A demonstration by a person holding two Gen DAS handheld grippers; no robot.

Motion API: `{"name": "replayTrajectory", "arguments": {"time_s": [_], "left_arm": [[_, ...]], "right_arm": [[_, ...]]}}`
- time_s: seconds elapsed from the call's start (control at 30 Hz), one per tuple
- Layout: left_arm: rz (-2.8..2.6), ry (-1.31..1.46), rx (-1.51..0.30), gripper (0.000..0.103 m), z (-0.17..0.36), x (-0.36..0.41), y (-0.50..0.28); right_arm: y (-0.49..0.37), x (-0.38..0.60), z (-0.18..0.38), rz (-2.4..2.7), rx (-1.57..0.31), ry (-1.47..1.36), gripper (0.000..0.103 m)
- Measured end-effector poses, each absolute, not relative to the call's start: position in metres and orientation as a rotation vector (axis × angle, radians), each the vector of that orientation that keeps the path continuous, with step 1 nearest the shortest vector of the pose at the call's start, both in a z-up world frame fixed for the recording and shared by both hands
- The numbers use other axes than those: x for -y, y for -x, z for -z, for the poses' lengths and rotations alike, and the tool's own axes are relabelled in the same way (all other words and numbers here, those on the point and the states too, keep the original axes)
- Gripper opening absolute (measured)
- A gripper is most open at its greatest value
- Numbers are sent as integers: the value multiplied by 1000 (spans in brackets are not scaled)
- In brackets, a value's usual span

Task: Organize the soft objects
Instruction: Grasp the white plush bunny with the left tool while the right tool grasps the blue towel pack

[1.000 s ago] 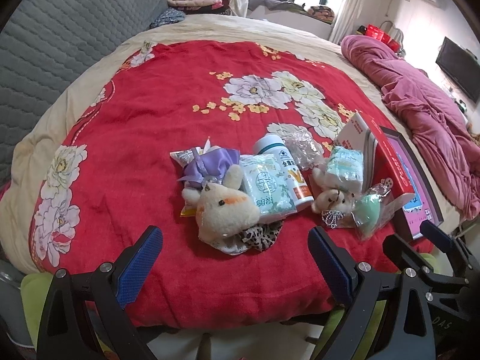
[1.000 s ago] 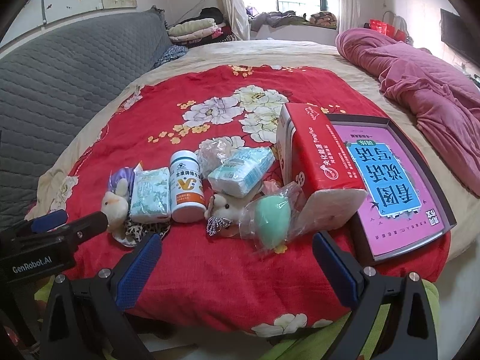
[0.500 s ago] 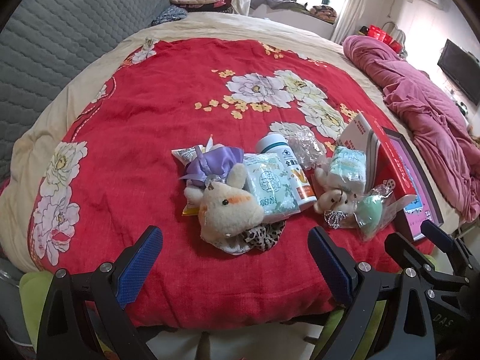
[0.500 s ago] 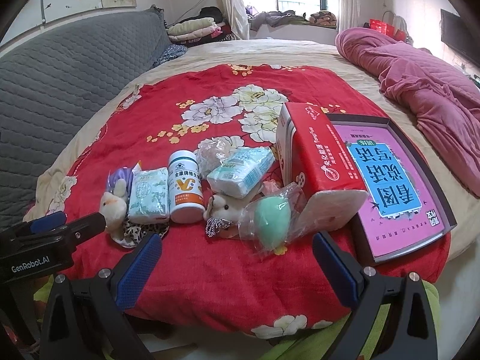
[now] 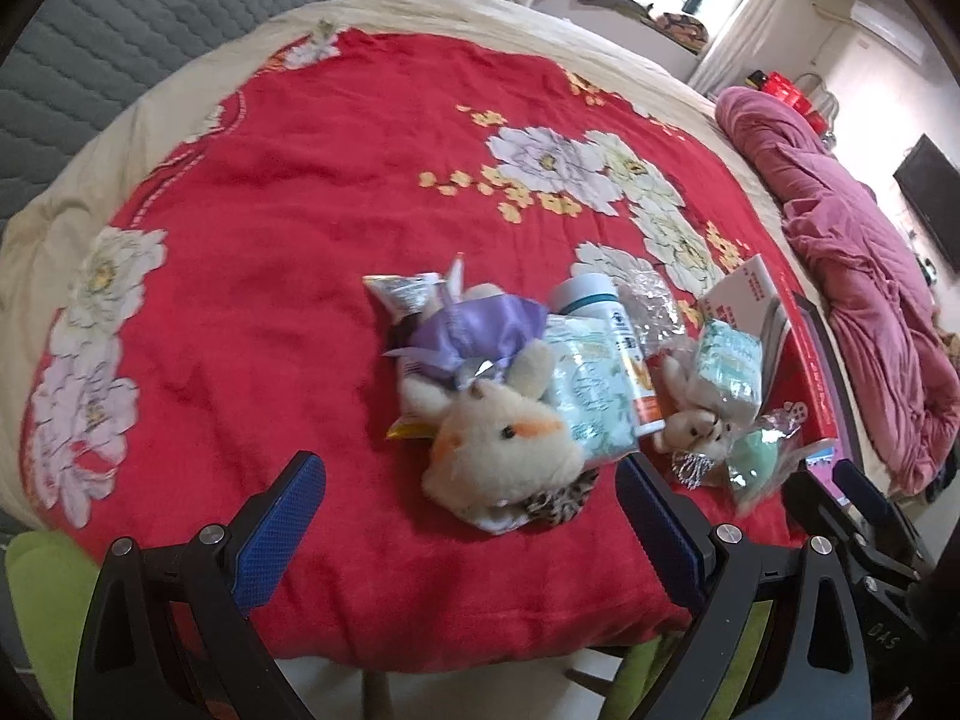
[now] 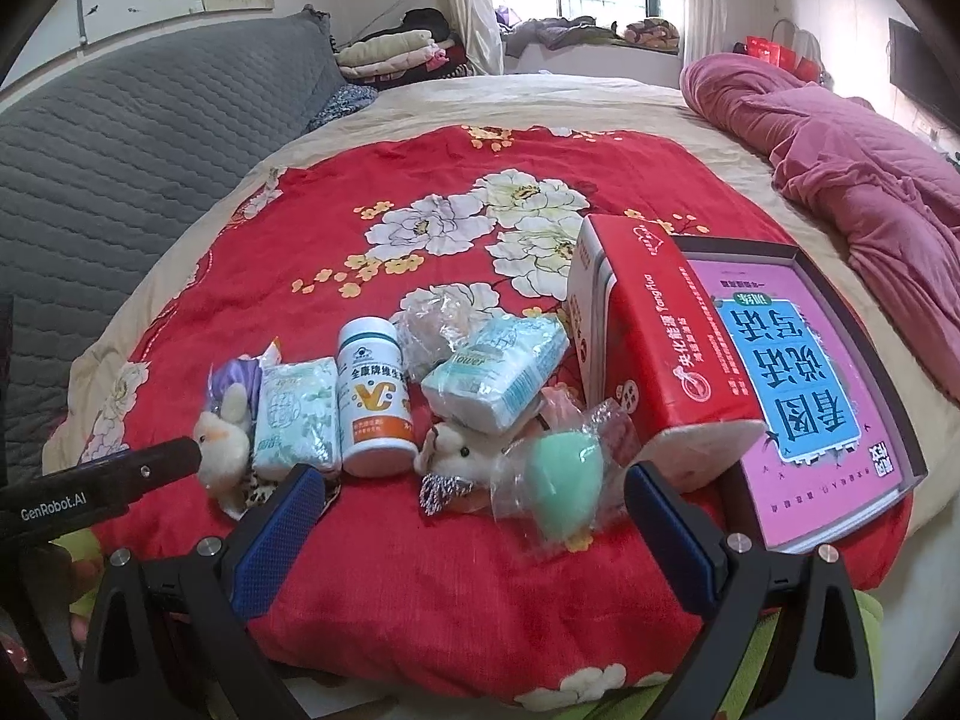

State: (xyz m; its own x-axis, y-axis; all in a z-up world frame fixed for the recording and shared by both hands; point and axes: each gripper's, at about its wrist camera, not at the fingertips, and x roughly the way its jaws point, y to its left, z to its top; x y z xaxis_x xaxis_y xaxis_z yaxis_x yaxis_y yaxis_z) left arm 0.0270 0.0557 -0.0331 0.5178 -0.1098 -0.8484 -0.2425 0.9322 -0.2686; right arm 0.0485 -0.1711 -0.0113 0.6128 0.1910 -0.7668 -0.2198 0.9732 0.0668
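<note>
Plush rabbit point(image 5: 501, 450) just ahead, between spread fingers of left tool point(image 5: 471, 516); right tool point(image 6: 468, 525) wide.

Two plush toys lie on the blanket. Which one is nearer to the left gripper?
The bigger cream plush with orange cheeks, just ahead of the open left gripper. The smaller white plush lies further right, beside the green egg.
</note>
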Motion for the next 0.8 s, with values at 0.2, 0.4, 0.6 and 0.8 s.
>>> {"name": "replayTrajectory", "arguments": {"time_s": [0.2, 0.4, 0.6, 0.8], "left_arm": [[-68, 389, -1084, 93, 49, -50, -46], [-58, 450, -1124, 79, 66, -57, -57], [-5, 533, -1127, 72, 76, -64, -61], [33, 567, -1123, 65, 77, -66, -61]], "right_arm": [[-67, 175, 15, -218, -915, 1, 101], [-94, 169, 17, -184, -966, -53, 100], [-129, 150, 29, -78, -1046, -23, 95], [-154, 132, 46, 34, -1087, 23, 77]]}}
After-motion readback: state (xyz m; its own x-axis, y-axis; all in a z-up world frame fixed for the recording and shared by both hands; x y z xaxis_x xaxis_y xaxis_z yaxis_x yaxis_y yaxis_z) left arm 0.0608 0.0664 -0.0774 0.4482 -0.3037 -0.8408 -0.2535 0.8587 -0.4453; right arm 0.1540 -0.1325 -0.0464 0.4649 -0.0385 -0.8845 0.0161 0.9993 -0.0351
